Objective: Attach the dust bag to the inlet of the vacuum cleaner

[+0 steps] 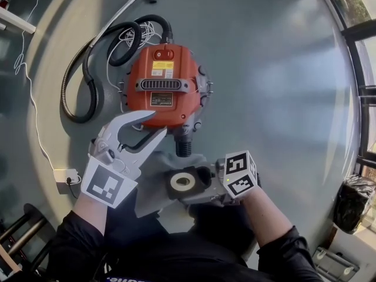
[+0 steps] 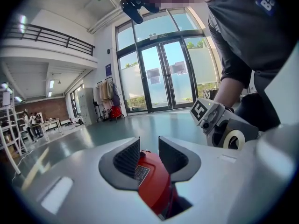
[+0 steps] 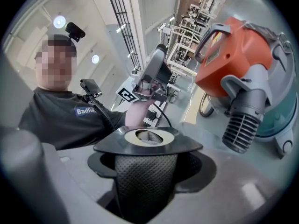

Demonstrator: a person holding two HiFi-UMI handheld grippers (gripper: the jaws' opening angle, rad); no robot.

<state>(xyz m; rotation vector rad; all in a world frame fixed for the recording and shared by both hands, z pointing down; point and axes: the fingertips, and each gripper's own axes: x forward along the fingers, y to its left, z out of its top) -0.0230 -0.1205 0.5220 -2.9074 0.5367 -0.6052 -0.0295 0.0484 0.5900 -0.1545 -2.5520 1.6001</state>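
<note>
Gap between dust bag (image 1: 191, 187) and inlet (image 1: 184, 147)

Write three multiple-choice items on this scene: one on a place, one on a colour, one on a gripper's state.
1. Where does the vacuum cleaner stand?
A. on a table
B. on the floor
C. on a shelf

2. What colour is its top shell?
A. white
B. purple
C. orange

3. What is the right gripper doing?
A. clamping the dust bag
B. hanging open and empty
C. gripping the hose

Answers:
1 B: the head view shows it resting on the grey floor.
2 C: the shell looks orange in every view.
3 A: the right gripper view shows the bag pinched between its jaws.
</note>
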